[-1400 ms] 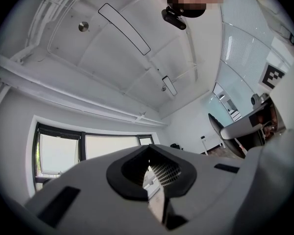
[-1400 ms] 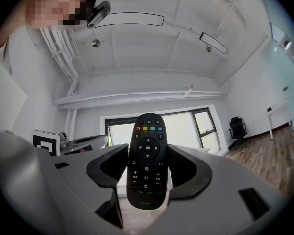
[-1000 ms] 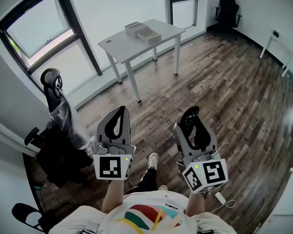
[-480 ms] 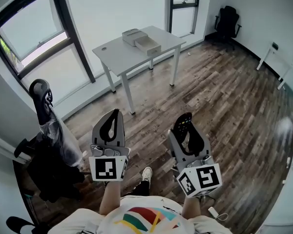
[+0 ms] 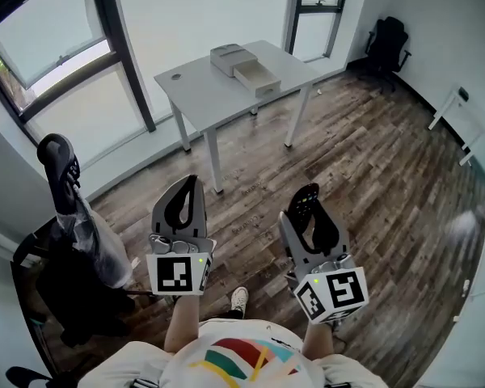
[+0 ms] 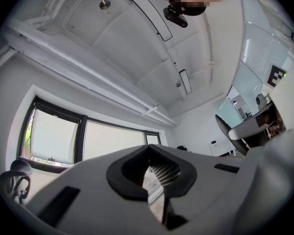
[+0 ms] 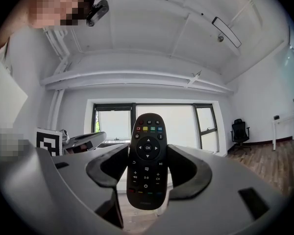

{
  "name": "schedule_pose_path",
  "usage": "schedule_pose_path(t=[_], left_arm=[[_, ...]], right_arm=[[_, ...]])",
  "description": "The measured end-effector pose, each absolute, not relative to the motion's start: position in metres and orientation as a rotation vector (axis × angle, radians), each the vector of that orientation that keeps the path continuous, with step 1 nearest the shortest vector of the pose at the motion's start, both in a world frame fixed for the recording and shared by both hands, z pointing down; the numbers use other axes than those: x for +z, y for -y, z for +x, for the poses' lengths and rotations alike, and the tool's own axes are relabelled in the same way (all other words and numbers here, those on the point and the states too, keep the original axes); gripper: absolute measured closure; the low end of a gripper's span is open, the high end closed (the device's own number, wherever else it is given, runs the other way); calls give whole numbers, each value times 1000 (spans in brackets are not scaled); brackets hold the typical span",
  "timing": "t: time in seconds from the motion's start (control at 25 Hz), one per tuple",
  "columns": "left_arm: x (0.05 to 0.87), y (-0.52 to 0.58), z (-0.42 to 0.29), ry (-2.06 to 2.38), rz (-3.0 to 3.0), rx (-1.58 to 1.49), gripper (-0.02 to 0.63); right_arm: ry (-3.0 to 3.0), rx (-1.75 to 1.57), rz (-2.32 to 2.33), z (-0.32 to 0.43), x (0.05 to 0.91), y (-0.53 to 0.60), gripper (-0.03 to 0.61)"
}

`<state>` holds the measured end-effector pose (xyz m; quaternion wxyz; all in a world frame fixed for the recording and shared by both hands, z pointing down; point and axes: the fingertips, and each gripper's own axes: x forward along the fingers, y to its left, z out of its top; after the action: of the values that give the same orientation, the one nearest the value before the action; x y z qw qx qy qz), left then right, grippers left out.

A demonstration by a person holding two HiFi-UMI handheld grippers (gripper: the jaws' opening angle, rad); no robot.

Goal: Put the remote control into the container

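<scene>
Pinching the remote control (image 7: 146,160) upright for carrying, the right tool (image 5: 309,210) aims toward the container (image 5: 256,73) at twelve o'clock, left tool (image 5: 186,206) pressed together, empty.

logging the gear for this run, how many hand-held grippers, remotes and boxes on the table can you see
hand-held grippers: 2, the left hand-held gripper and the right hand-held gripper
remote control: 1, clamped in the right hand-held gripper
boxes on the table: 2, the far box and the near box
total: 5
</scene>
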<state>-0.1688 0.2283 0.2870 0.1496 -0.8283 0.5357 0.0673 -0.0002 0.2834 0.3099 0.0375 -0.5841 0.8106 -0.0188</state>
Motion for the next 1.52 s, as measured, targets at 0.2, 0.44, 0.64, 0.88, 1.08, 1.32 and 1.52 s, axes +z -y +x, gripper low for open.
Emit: schedule_pose_path(t=[0.2,0.44,0.64,0.88,1.08,1.32,1.52], left_arm=[[288,-193,-181,-1558,-2392,224,606],[295,-170,-181,-1568,-2402,208,606],[297,-156,-178,-1617,-2378,200,606],[294,-116,-174,-1671,-2299,108,606],[281,-75,-157,-1690,-2247,86,606],[281,-19,-124,-1667,-2249,79,606],[275,14,-100,-1665,-2229,65,606]], right_arm=[[-2515,-52,-1820,-17,313,-249,325],[-2537,-76,-1815,-16,316,-223,325],[-2571,-97,-1746,-16,321,-199,325],[-2586,-123,-1623,-8,321,-141,325],[-2582,-119,-1570,15,314,-93,325],[-2598,-124,-1540,40,316,-42,325],[-2591,-132,-1533,64,312,-2,325]])
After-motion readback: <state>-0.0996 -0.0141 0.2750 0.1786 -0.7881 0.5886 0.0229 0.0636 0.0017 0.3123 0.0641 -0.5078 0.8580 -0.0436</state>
